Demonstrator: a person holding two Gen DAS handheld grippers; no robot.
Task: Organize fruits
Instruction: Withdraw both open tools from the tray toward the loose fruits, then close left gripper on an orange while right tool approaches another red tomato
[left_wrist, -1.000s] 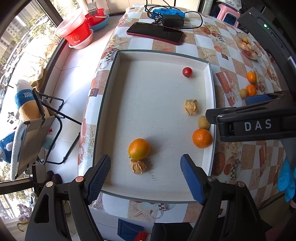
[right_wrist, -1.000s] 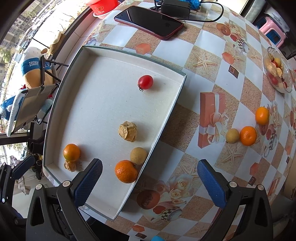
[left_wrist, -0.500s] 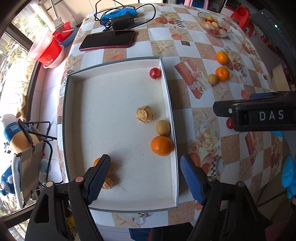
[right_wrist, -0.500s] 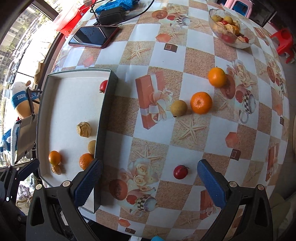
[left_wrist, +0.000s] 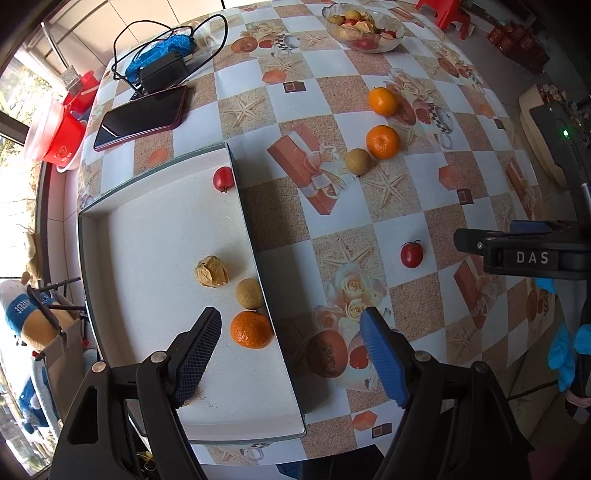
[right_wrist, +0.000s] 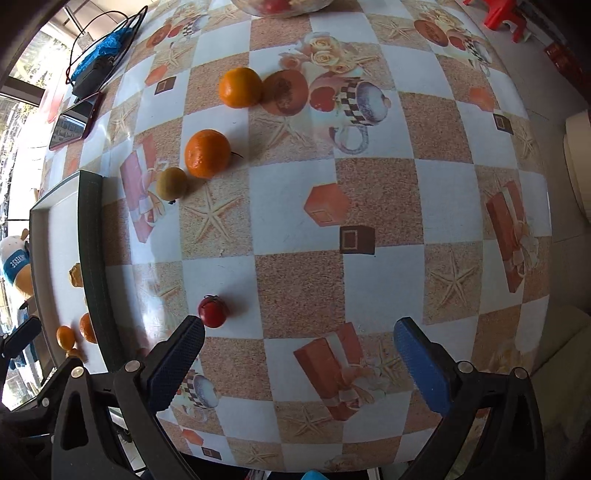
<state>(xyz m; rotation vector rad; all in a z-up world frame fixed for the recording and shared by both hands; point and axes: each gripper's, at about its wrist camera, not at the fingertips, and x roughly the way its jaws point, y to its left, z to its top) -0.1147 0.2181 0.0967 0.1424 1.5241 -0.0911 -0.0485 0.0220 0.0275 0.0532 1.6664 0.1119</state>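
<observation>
A white tray (left_wrist: 255, 258) with a dark rim holds a red cherry tomato (left_wrist: 222, 178), a papery husk fruit (left_wrist: 211, 272), a small tan fruit (left_wrist: 250, 293) and an orange (left_wrist: 252, 329). On the patterned tablecloth lie two oranges (right_wrist: 240, 87) (right_wrist: 207, 153), a tan fruit (right_wrist: 171, 183) and a red tomato (right_wrist: 212, 312). My left gripper (left_wrist: 291, 325) hangs open, straddling the tray's right rim near the orange. My right gripper (right_wrist: 298, 332) is open over bare cloth, and the red tomato sits just beyond its left fingertip (right_wrist: 192, 328). Nothing is held.
A glass bowl of mixed fruit (left_wrist: 364, 27) stands at the far side. A phone (left_wrist: 142, 116), a charger with cable (left_wrist: 162, 72) and red buckets (left_wrist: 55, 142) are at the far left. A blue-gloved hand (left_wrist: 561, 354) holds the right gripper's body (left_wrist: 532, 256).
Both views have slid from over the tray rightward onto the tablecloth and rolled. The loose oranges, tan fruit and red tomato have come closer. Both grippers stayed open.
</observation>
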